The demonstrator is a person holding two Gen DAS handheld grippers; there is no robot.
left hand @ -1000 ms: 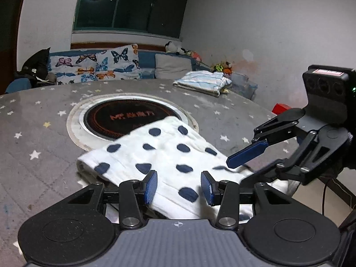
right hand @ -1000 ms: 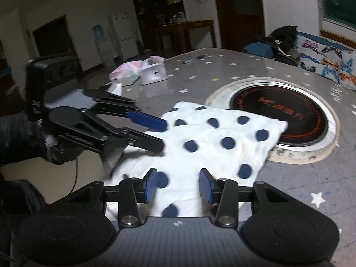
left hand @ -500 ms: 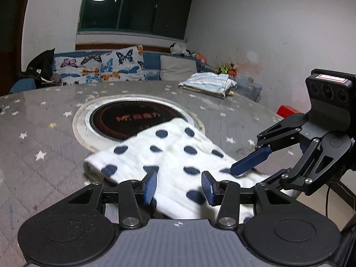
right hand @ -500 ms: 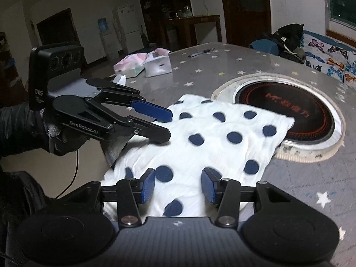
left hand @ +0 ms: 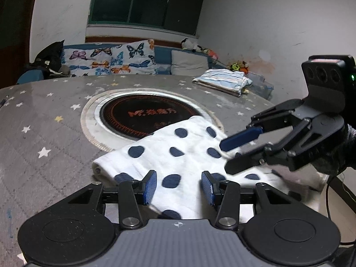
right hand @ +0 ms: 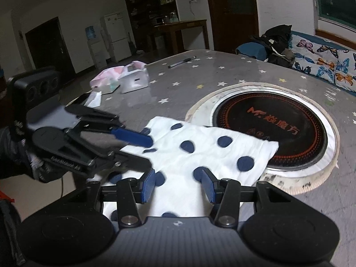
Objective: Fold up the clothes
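My left gripper (left hand: 179,187) sits low over the near edge of the table, blue pads apart, nothing pinched between them. Same story with my right gripper (right hand: 178,185): pads spread, released, just cloth lying beneath the gap. Right under both of them is the polka-dot garment (left hand: 182,155), white with navy spots, folded into a thick rectangle and lying flat on the grey star-print table (left hand: 44,133). From the left camera I can see my right gripper coming in from the side, its upper blue finger (left hand: 242,136) hovering just above the garment's right edge, jaws parted. The garment's far corner overlaps the round inset cooktop (left hand: 144,113) in the middle of the table. Beyond that, a folded striped garment (left hand: 222,82) rests near the far rim. On the other side, a pen (right hand: 181,62) and some small pale boxes (right hand: 124,80) sit on the table. Further back, a butterfly-print cushion (left hand: 106,60) runs along the wall.
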